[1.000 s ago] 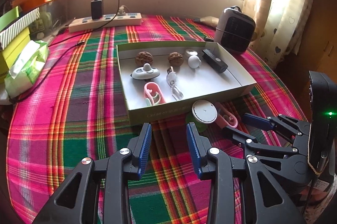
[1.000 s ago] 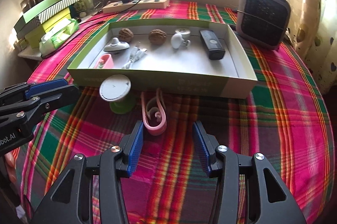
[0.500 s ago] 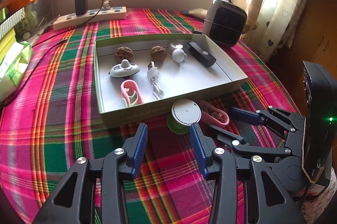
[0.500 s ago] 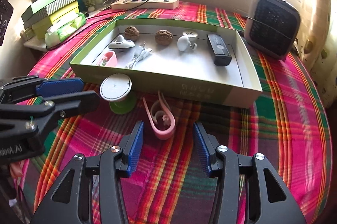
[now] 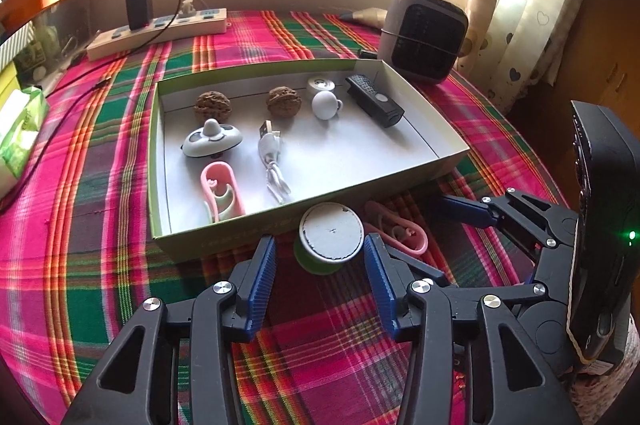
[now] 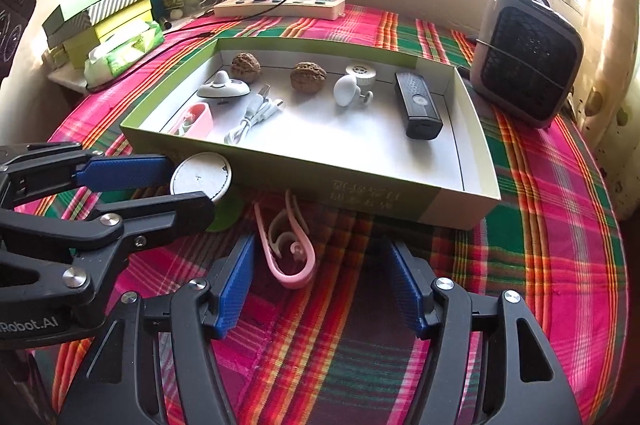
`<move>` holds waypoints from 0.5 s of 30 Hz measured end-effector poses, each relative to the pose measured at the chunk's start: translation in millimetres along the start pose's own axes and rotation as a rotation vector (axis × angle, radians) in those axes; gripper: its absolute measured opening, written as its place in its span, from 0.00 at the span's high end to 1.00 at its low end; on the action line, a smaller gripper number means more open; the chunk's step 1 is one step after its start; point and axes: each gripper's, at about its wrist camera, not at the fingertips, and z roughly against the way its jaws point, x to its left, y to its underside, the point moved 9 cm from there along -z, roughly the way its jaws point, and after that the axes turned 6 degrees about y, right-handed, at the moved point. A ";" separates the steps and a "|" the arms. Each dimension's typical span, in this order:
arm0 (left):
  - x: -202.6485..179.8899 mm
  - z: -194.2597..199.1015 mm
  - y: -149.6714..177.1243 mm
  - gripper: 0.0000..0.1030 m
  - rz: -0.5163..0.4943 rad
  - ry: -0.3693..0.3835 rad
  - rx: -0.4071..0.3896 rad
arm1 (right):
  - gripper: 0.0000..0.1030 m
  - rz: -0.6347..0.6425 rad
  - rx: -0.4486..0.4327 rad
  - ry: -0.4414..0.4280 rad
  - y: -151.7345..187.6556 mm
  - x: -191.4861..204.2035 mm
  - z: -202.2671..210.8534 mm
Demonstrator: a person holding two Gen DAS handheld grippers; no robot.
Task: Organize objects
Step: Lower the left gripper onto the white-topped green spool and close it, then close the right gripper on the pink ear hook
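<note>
A shallow green box (image 5: pixel 224 245) (image 6: pixel 384 195) on the plaid cloth holds two walnuts (image 5: pixel 213 106), a white cable (image 5: pixel 272 161), a black remote (image 5: pixel 374 101) and other small items. In front of it stand a round white-topped green object (image 5: pixel 331 237) (image 6: pixel 200 179) and a pink clip (image 5: pixel 400 231) (image 6: pixel 286 257). My left gripper (image 5: pixel 318 261) is open, its fingers on either side of the round object. My right gripper (image 6: pixel 320 267) is open around the pink clip; it also shows in the left wrist view (image 5: pixel 448 225).
A small heater (image 5: pixel 424 33) (image 6: pixel 528 73) stands behind the box at the right. A power strip (image 5: pixel 160 33) (image 6: pixel 280 7) with a charger lies at the back. Tissue pack (image 6: pixel 124 51) and stacked boxes (image 6: pixel 104 13) sit at the left.
Both grippers have moved forward toward the box. The left now brackets the round object and the right brackets the pink clip. Both jaws have widened.
</note>
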 end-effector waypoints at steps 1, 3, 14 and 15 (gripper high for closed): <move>-1.8 -0.9 -0.9 0.58 -0.004 0.003 0.000 | 0.38 0.002 -0.001 0.000 0.1 -0.3 0.0; -2.6 -2.8 -2.1 0.58 -0.009 -0.001 0.003 | 0.39 0.001 -0.001 -0.005 0.4 -0.8 -0.1; 1.1 -11.3 -4.4 0.58 0.005 -0.018 0.018 | 0.67 0.008 -0.014 -0.014 0.4 -3.4 2.7; 1.1 -11.4 -4.6 0.58 0.006 -0.018 0.018 | 0.68 0.010 -0.014 -0.013 0.3 -3.0 2.7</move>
